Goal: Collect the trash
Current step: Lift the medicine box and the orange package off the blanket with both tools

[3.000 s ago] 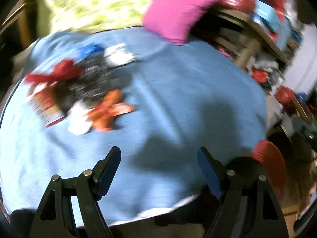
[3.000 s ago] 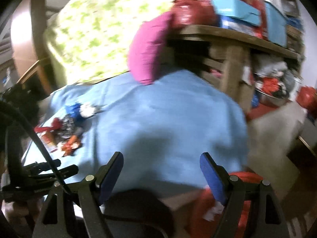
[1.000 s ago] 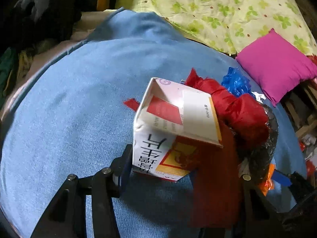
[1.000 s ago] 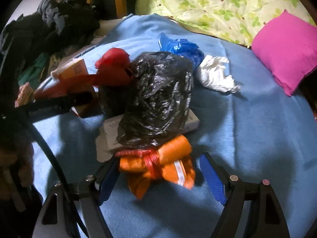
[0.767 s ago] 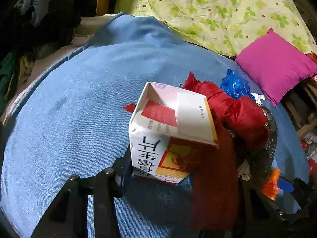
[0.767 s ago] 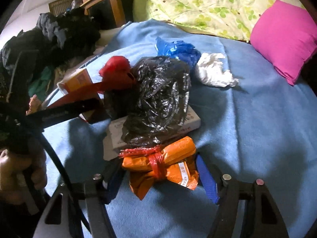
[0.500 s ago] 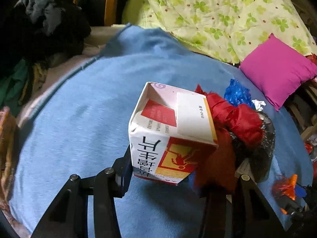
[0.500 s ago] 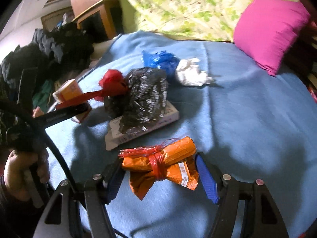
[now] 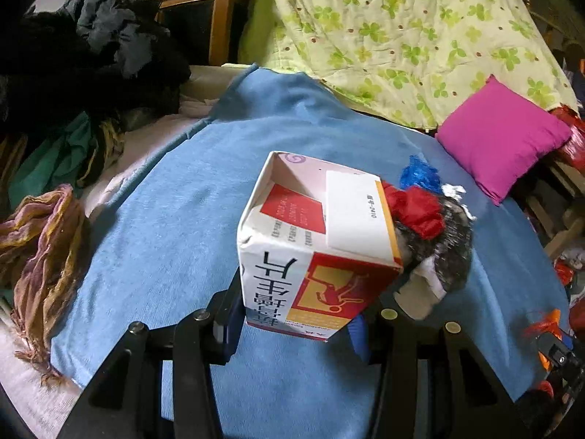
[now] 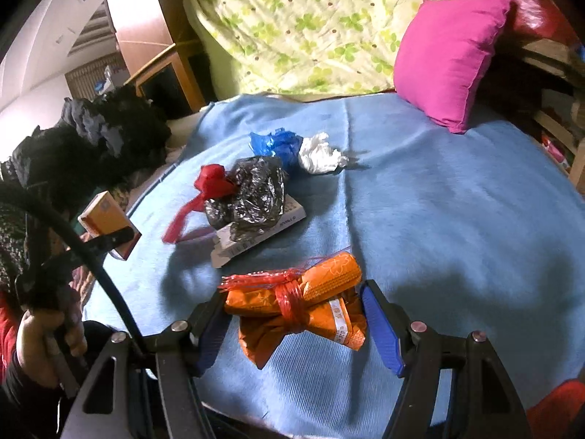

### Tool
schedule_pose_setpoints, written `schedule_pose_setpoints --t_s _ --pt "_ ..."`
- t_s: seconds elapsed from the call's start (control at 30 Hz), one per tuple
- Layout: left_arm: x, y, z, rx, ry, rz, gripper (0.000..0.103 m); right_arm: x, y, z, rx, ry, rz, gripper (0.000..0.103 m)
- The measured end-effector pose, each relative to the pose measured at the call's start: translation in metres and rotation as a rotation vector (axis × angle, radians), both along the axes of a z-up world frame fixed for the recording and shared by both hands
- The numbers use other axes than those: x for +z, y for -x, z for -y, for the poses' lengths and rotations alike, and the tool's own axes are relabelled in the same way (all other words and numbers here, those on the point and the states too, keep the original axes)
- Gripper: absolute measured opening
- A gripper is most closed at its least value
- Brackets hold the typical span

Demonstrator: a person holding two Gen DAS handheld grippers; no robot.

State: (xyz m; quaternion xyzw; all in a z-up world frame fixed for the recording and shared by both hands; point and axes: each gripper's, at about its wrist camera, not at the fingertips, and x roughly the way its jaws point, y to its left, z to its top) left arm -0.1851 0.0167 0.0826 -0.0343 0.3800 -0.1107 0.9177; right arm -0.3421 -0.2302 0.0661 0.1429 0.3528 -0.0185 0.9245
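Observation:
My left gripper (image 9: 296,325) is shut on a white, red and yellow carton (image 9: 314,245) and holds it above the blue blanket (image 9: 164,219); it also shows in the right wrist view (image 10: 106,225). My right gripper (image 10: 292,325) is shut on an orange wrapper bundle (image 10: 296,303) tied with red net, lifted off the blanket. On the blanket lie a black plastic bag (image 10: 252,190), a red bag (image 10: 212,179), a blue bag (image 10: 278,144), a white crumpled bag (image 10: 320,153) and a flat white box (image 10: 256,241) under the black bag.
A pink pillow (image 10: 449,58) and a green floral quilt (image 10: 299,25) lie at the back. Dark clothes (image 9: 84,55) are piled at the left, with a brown scarf (image 9: 40,252) on the bed edge. Cluttered wooden shelves (image 10: 555,73) stand at the right.
Both grippers have lifted and pulled back from the trash pile, the left with the carton and the right with the orange bundle. The red bag has dropped clear of the carton.

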Motion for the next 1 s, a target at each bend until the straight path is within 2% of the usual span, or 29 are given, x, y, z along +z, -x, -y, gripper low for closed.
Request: schedule_pose_setpoints --t_s 0.5,1.0 --pt "0.018 0.036 0.06 -0.153 -0.025 0.005 0.05 0.016 0.038 0.023 -0.094 -0.013 0.041 0.072" --pt "0.034 0.061 0.106 -0.265 -0.062 0.026 0.05 0.029 0.076 0.059 -0.207 -0.029 0.08 0.072"
